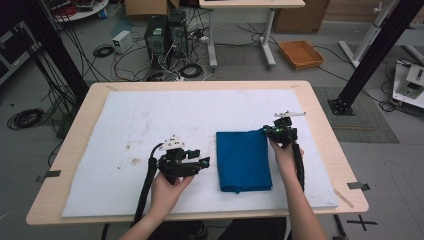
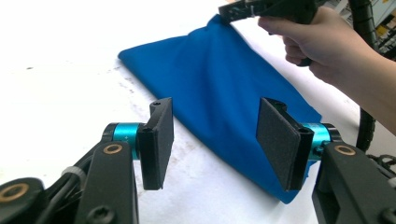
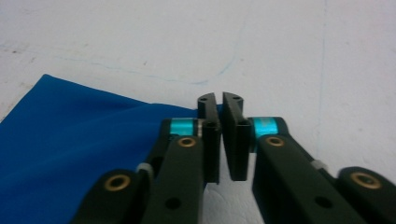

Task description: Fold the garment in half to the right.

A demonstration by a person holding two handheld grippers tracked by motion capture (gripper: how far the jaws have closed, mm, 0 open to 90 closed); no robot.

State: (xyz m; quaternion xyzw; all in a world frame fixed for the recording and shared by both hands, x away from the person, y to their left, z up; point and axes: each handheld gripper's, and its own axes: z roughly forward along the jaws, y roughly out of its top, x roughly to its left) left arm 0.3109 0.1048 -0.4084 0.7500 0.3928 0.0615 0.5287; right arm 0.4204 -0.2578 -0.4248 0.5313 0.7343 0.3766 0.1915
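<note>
A folded blue cloth [image 1: 243, 160] lies on the right half of the white mat [image 1: 150, 115]. My right gripper [image 1: 276, 131] is at the cloth's far right corner, shut on it. In the right gripper view the two jaws [image 3: 219, 100] stand almost together with the cloth [image 3: 70, 135] corner pinched between them. In the left gripper view that corner of the cloth [image 2: 219, 79] is drawn up to the right gripper [image 2: 233, 9]. My left gripper [image 1: 199, 158] hovers just left of the cloth, pointing at it, jaws [image 2: 215, 112] wide open and nothing between them.
The mat covers most of a wooden table [image 1: 320, 125] and carries a few brown stains [image 1: 134, 161]. Behind the table the floor holds cables, a computer tower [image 1: 156, 35] and an orange basket [image 1: 301, 54]. Black frame posts [image 1: 372, 55] stand at both sides.
</note>
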